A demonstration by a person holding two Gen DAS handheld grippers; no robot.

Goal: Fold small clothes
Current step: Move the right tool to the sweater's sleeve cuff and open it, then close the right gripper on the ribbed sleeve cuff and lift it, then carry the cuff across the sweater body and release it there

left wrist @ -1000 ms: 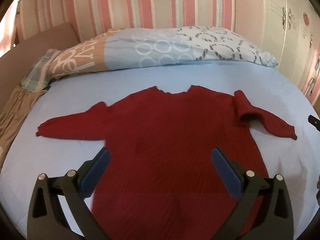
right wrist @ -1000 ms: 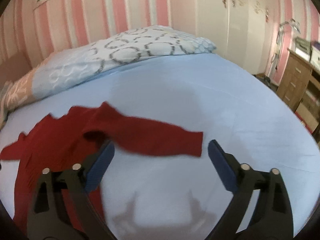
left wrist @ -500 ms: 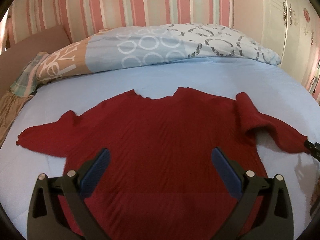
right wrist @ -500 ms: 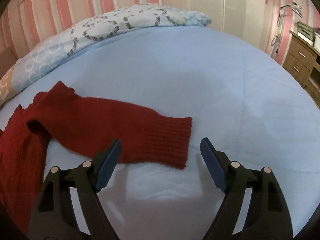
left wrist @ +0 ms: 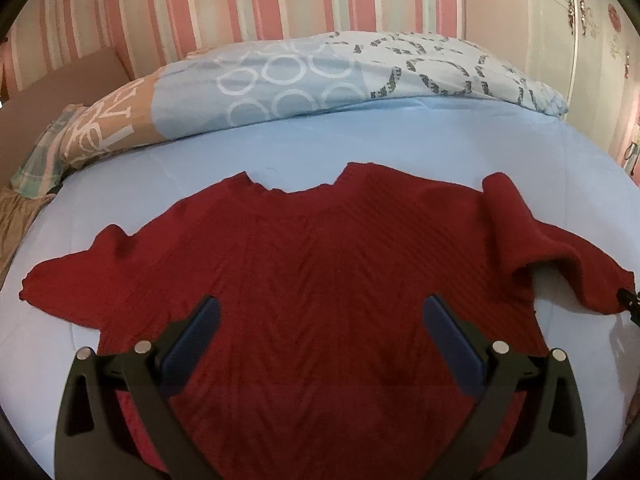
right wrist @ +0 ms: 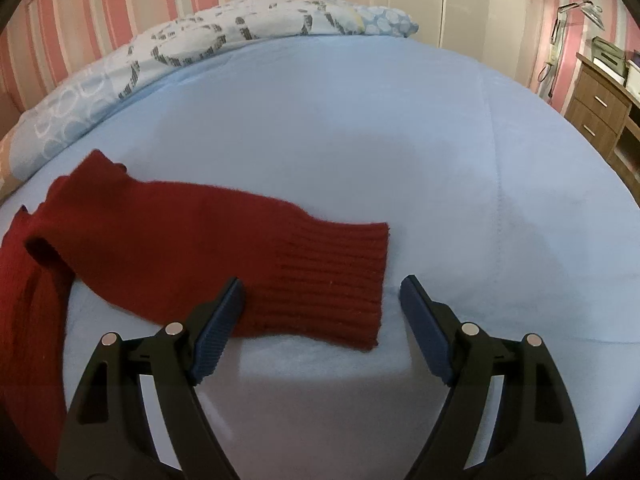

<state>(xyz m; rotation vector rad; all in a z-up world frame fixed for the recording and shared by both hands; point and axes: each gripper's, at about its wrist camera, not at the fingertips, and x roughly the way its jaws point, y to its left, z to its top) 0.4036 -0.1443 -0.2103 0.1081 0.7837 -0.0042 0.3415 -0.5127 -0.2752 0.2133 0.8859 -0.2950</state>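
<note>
A dark red knit sweater lies flat on the light blue bed sheet, neckline toward the pillows, both sleeves spread out. My left gripper hovers open above the sweater's body, nothing between its blue pads. In the right wrist view the sweater's right sleeve ends in a ribbed cuff. My right gripper is open and low over that cuff, the cuff lying between its pads without being pinched. A tip of the right gripper shows at the right edge of the left wrist view.
A patterned duvet and pillows run along the head of the bed under a pink striped wall. A folded checked cloth sits at the left. A wooden dresser stands to the right of the bed, beside a white wardrobe.
Both grippers have come lower and nearer the sweater. The right gripper has moved onto the sleeve cuff and its jaws have narrowed a little. The left gripper has shifted over the sweater's middle.
</note>
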